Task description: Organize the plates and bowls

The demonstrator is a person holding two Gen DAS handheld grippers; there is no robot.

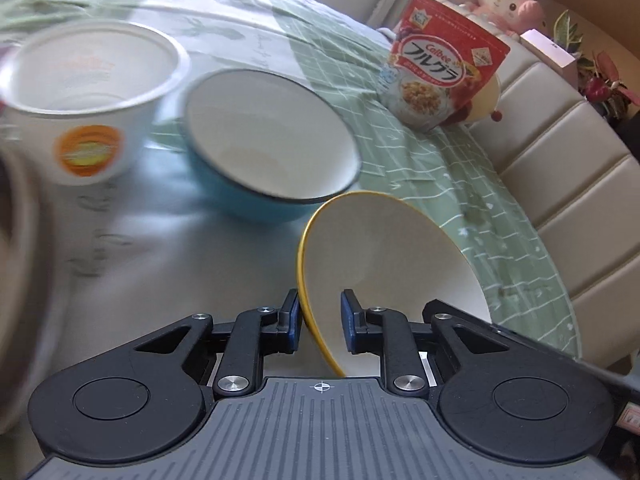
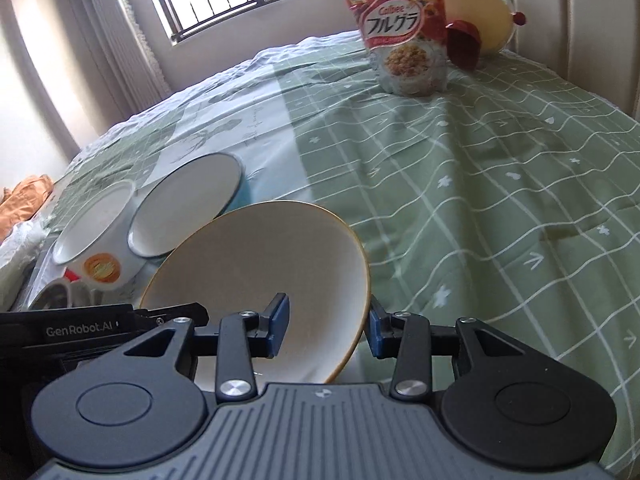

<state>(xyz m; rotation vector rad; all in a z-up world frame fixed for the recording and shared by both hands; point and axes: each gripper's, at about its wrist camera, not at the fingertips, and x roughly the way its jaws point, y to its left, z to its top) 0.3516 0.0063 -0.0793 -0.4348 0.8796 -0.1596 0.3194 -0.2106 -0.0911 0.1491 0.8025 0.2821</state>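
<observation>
Yellow-rimmed bowl [image 2: 260, 280], cream inside, sits tilted at lower centre of both wrist views, lifted off the tablecloth as far as I can judge. Both tools straddle its rim on opposite sides. Left tool [image 1: 320, 326]: rim runs between the blue pads, one pad touching the outer wall, the other standing off inside, so not clenched. Right tool [image 2: 328, 330]: rim between the pads too, visible gap at the inner pad; reads as spread, not gripping hard. Which one carries the load I cannot tell. Looks like a handover or a two-sided steady.

Likely target: blue bowl [image 1: 268, 140], centre of left view, white inside, just beyond the yellow rim. White paper cup bowl with orange logo [image 1: 88, 100] at upper left, close beside the blue one. Nesting into the blue bowl seems the plan.

Room: green grid tablecloth [image 2: 480, 180] is open across the right half of the right view. Granola bag [image 2: 400, 28] stands upper right, well apart, pale round container behind it. Desk edge curves along the right of the left view, cream padded seat beyond. Left side is crowded; go in from the right.
</observation>
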